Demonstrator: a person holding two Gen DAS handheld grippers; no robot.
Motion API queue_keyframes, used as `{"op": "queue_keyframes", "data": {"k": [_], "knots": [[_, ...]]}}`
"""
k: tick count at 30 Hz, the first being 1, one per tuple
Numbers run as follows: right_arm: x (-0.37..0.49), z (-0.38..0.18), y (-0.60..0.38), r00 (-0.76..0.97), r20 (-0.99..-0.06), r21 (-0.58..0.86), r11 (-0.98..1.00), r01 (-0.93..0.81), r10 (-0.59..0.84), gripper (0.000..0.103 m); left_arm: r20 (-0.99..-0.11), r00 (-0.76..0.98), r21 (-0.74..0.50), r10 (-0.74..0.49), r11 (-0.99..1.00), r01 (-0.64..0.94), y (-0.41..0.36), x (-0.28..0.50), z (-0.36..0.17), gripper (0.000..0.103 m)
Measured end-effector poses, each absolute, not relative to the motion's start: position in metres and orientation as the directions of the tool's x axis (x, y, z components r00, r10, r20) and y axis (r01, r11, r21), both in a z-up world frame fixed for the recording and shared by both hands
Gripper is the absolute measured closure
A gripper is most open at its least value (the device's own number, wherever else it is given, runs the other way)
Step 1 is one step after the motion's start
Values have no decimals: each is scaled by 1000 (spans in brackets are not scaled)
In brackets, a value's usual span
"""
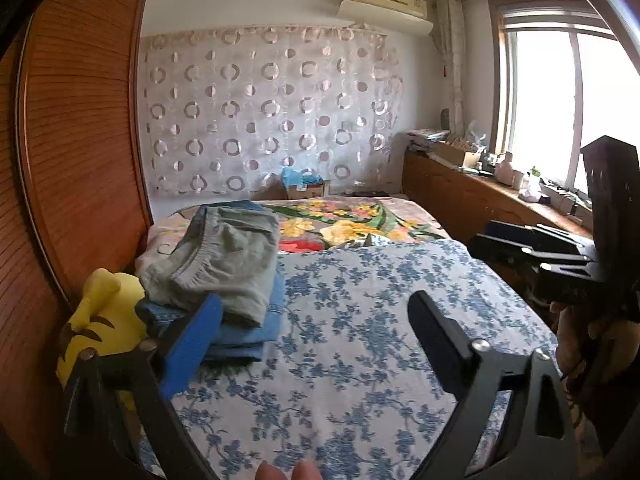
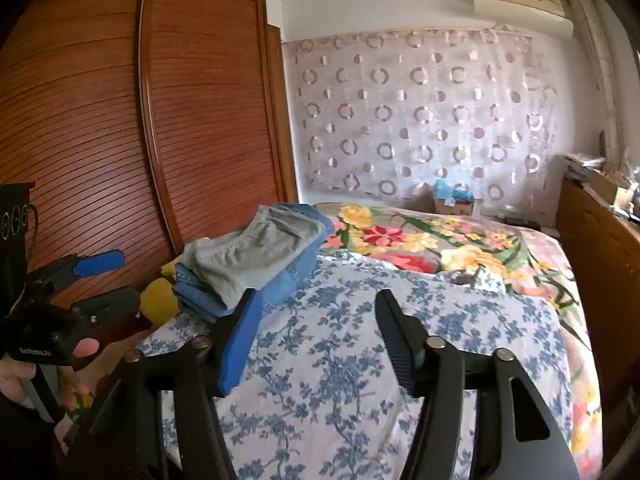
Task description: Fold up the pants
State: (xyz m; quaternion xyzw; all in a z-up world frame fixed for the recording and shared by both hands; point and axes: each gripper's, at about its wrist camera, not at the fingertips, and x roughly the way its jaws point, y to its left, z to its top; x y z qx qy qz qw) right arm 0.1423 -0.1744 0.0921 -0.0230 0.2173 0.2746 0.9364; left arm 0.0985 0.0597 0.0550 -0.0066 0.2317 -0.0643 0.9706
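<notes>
A stack of folded pants (image 1: 224, 268) is seen on the left side of a bed (image 1: 360, 344), resting partly on a blue-and-white floral sheet (image 2: 340, 360). Grey pants (image 2: 256, 256) lie on top, with folded blue denim pairs (image 2: 288, 280) beneath them. A yellow plush toy (image 1: 100, 320) is wedged just beside the stack, between the bed and a slatted wooden wardrobe (image 2: 180, 120).

The left gripper (image 1: 316, 332) is held above the sheet with its jaws spread wide and nothing between them. The right gripper (image 2: 316, 328) is likewise released and empty, its jaws parted over the sheet near the stack. Neither is touching the pants.

A brightly flowered blanket (image 2: 440, 248) covers the far part of the bed, beyond which a ring-patterned curtain (image 1: 264, 112) is hung across the wall.
</notes>
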Motion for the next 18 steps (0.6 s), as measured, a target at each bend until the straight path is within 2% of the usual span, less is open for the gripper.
{"op": "queue_keyframes", "data": {"k": [14, 18], "knots": [[89, 92, -184, 806, -407, 67, 894, -444, 431, 37, -414, 897, -46, -153, 988, 147, 40, 71, 67, 0], [76, 92, -188, 821, -403, 68, 908, -414, 404, 28, -440, 882, -57, -169, 985, 160, 35, 68, 65, 0]]}}
